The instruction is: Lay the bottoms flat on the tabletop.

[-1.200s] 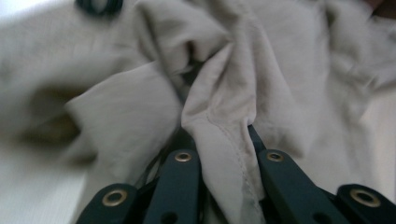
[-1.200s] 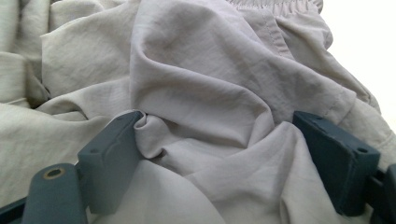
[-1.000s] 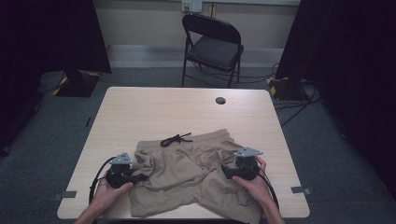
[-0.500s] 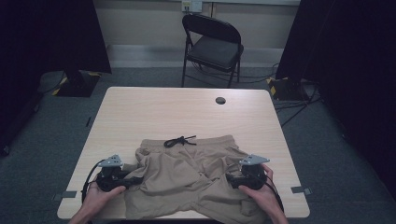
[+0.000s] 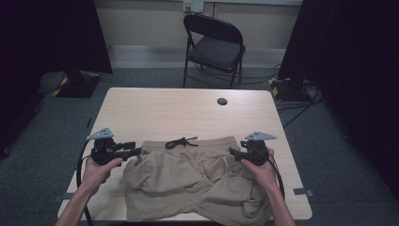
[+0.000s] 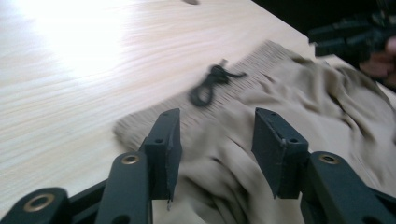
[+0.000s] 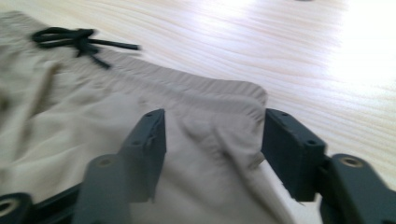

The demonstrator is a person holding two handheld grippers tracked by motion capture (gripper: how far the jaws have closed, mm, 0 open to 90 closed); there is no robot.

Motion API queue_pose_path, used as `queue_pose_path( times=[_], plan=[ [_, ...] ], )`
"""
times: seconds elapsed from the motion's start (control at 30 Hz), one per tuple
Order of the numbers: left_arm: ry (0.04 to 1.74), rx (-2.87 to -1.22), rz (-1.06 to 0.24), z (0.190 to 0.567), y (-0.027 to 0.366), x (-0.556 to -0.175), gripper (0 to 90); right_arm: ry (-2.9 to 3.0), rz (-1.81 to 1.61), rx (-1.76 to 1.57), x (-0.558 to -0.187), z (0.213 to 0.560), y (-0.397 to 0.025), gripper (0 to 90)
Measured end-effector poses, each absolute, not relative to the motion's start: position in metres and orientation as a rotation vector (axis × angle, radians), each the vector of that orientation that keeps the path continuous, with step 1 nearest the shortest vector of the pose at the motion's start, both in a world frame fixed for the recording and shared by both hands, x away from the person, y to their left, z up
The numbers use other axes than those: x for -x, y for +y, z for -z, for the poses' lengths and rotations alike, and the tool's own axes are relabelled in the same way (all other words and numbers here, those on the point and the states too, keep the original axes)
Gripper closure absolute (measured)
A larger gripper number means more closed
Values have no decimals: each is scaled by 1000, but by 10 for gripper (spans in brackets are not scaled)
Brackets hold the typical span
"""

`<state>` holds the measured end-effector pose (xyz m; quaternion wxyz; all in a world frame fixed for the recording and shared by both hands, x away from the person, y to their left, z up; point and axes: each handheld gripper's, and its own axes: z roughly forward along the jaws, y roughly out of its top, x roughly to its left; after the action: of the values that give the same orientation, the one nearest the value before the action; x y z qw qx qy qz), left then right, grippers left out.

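Note:
Crumpled beige shorts [image 5: 197, 181] lie on the near half of the wooden table [image 5: 188, 113]. Their waistband faces away from me, with a black drawstring [image 5: 179, 141] tied in the middle. My left gripper [image 5: 136, 151] stands open at the left waistband corner, which lies between its jaws in the left gripper view, gripper [image 6: 217, 116], shorts [image 6: 243, 126], drawstring [image 6: 210, 84]. My right gripper [image 5: 232, 150] is open at the right waistband corner. In the right gripper view, its gripper [image 7: 215, 116] straddles the shorts [image 7: 93, 116], with the drawstring [image 7: 74, 39] farther off.
A small dark round hole [image 5: 222, 101] sits in the table's far middle. A black folding chair [image 5: 214, 47] stands behind the table. Dark curtains flank both sides. The right hand's gripper [image 6: 350, 39] appears far off in the left gripper view.
Both hands have moved apart and away from me, toward the waistband corners. The waistband now lies straighter and wider than a second ago.

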<state>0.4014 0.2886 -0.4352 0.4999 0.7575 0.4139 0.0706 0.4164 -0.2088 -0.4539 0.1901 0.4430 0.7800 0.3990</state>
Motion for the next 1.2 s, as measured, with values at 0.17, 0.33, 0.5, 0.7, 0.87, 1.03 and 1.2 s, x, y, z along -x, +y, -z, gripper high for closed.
queue_pose_path(
  times=[0.17,0.33,0.5,0.7,0.87,1.03,1.2],
  plan=[
    [1125,-1829,-145,461,287,-421,558,2185,-1085,-1333,-439,471,-212,455],
    [1194,-1823,-135,481,288,-416,445,2191,-1048,-1368,-443,483,-216,355],
    [1201,-1861,-137,485,284,-418,403,2199,-1027,-1399,-440,492,-218,320],
    [1190,-1926,-115,491,273,-418,424,2197,-1063,-1407,-435,494,-217,397],
    [1154,-1941,-76,494,272,-416,540,2226,-1077,-1348,-428,494,-214,607],
    [1134,-1923,-46,499,273,-417,704,2234,-1127,-1391,-426,495,-216,811],
    [1153,-1878,-23,503,279,-420,853,2212,-1165,-1393,-427,493,-215,865]
  ],
)
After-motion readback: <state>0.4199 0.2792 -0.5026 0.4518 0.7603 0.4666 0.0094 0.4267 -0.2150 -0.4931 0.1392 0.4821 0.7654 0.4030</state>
